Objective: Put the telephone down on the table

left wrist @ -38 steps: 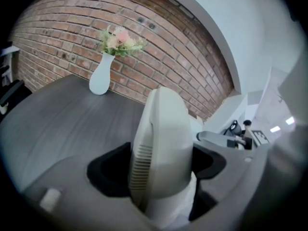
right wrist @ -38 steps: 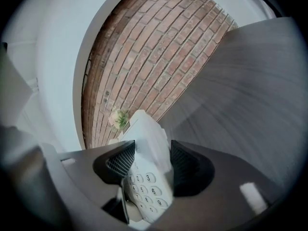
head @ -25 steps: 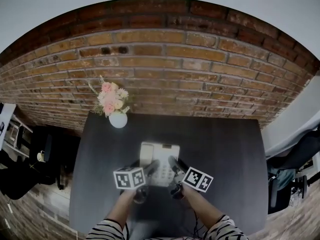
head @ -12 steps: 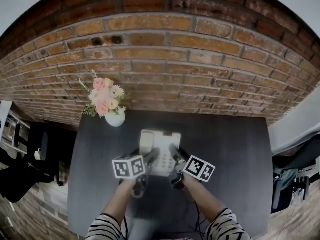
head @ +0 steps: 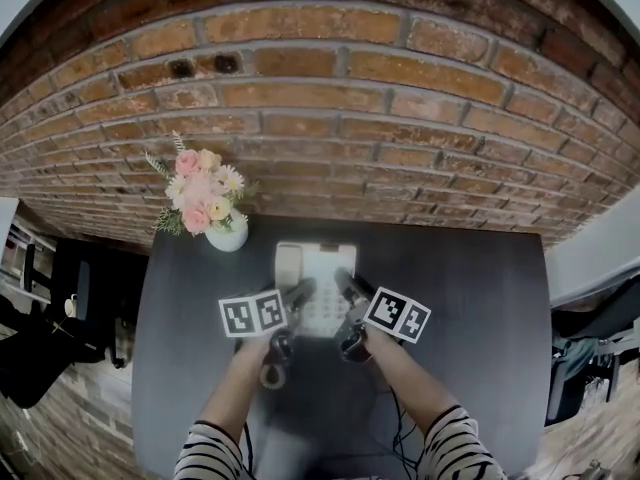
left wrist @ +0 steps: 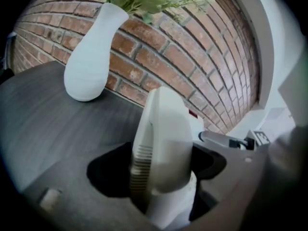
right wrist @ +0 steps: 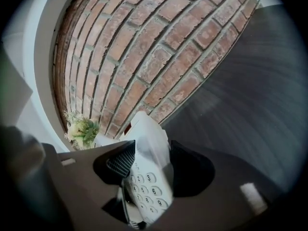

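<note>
moved: the two grippers have brought the white telephone (head: 316, 278) closer to the brick wall (head: 400, 158) and lower over the dark table (head: 470, 308) | grip: left gripper (head: 300, 294) and right gripper (head: 346, 288) each pinch one side | task: nearly down; cannot tell if it touches yet
</note>
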A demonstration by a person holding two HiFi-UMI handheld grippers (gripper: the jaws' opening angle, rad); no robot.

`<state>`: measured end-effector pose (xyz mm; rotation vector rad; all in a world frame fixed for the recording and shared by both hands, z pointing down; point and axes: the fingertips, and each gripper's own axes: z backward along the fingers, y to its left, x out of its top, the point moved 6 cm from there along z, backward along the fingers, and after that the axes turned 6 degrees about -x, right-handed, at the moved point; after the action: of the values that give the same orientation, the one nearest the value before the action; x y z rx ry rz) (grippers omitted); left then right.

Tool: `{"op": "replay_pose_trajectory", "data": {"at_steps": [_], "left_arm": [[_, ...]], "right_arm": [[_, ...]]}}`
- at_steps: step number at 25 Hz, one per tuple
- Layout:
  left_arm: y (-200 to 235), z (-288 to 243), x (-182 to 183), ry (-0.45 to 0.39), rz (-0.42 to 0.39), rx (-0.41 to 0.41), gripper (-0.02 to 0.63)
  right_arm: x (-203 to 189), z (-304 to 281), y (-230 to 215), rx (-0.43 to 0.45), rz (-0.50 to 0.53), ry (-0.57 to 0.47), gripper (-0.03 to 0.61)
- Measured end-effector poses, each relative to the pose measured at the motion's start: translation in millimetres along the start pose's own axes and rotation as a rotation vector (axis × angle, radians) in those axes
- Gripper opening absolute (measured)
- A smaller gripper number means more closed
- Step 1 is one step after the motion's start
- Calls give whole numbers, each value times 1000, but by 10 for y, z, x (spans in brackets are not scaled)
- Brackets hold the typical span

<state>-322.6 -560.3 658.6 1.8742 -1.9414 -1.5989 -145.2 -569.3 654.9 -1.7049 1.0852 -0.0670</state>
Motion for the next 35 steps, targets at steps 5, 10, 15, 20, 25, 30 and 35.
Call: {"op": "replay_pose_trajectory", "data": {"at_steps": [5,10,15,20,25,30,35], "left_arm": [[65,-79,46,27,11,9,356],[109,-148,40,66,18,38,351],[133,-188,35,91,15,63,347],[161,-216,9,96,-16,60,347],[149,-213,-3,84,-53,36,348],[129,-173,6,66,-98,46,347],[111,-57,26,21,-125,84,371]], "right_arm": [[45,-104,-40,-29,-26,20,224],[66,-204,-110,-71,-72,72,234],[70,-270,-95,-78,-77,106,282],[77,-304,-119,-82,-95,121,285],[62,-282,-110,-77,-30,133,281],[35,-212,-56,-88,61,105,272],[70,-26,16,-94,159,57,269]]}}
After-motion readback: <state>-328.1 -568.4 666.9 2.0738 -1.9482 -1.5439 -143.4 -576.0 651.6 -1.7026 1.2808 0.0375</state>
